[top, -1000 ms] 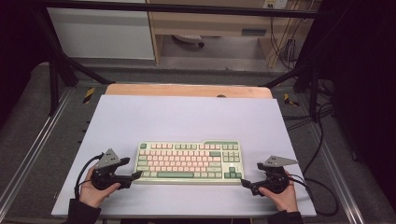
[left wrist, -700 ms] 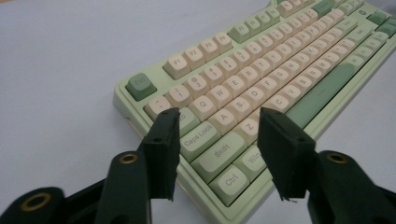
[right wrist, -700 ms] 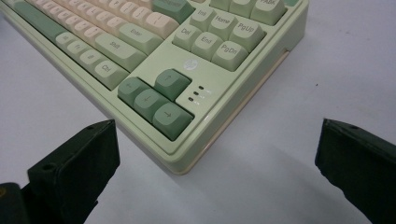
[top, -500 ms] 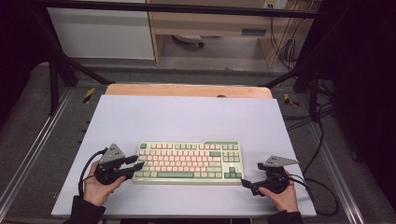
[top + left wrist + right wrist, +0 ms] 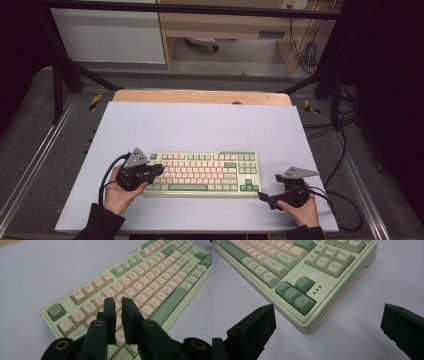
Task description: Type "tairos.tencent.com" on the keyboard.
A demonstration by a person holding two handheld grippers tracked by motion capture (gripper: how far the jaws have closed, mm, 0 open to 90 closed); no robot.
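- White tabletop (image 5: 200, 125) is set with a green-and-cream mechanical keyboard (image 5: 200, 172) near its front edge, square to the person for two-handed access.
- Left gripper (image 5: 155, 170) is held low over the keyboard's left-end keys; its jaws have just been closing, nearly together, nothing between them, likely for key pressing.
- Right gripper (image 5: 264, 196) is rested at the keyboard's front right corner, jaws spread wide, nothing grasped.
- Both forearms are brought in from the bottom edge.

Left hand (image 5: 120, 192): comes in from the bottom edge, dark sleeve, wrapped around its gripper.
Left gripper (image 5: 119, 307): jaws have just been closing, now nearly together with a narrow gap, nothing between them.
Right hand (image 5: 302, 210): low, gripping from behind.
Right gripper (image 5: 262, 196): jaws spread wide, empty.
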